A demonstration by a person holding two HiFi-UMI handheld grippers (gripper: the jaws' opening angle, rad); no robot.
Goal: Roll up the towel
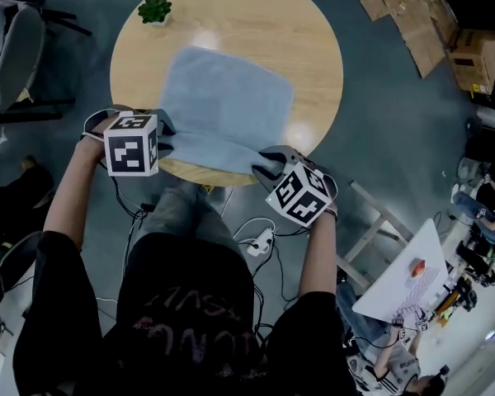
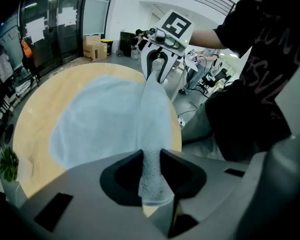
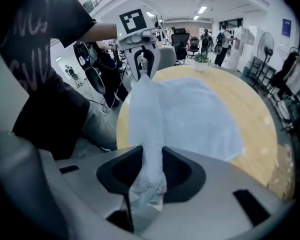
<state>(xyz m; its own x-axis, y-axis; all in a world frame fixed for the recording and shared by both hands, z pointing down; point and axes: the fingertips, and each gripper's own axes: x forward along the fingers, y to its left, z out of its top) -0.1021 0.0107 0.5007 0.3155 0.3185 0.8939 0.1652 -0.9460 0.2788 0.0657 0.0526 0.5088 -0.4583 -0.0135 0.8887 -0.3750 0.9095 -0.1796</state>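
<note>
A light blue towel [image 1: 223, 106] lies on the round wooden table [image 1: 305, 31], its near edge gathered into a thick fold that is stretched between both grippers at the table's front rim. My left gripper [image 1: 167, 139] is shut on the fold's left end; in the left gripper view the bunched towel [image 2: 100, 124] fills the gap of that gripper [image 2: 151, 169], and the right gripper [image 2: 157, 66] holds the far end. My right gripper [image 1: 268, 165] is shut on the right end. In the right gripper view the towel [image 3: 200, 114] runs from this gripper [image 3: 152, 174] to the left gripper [image 3: 142, 64].
A small potted plant [image 1: 155, 9] stands at the table's far left edge. A chair [image 1: 16, 56] is at the left, flattened cardboard [image 1: 412, 15] lies on the floor at the upper right, and a power strip with cables [image 1: 260, 242] lies below the table.
</note>
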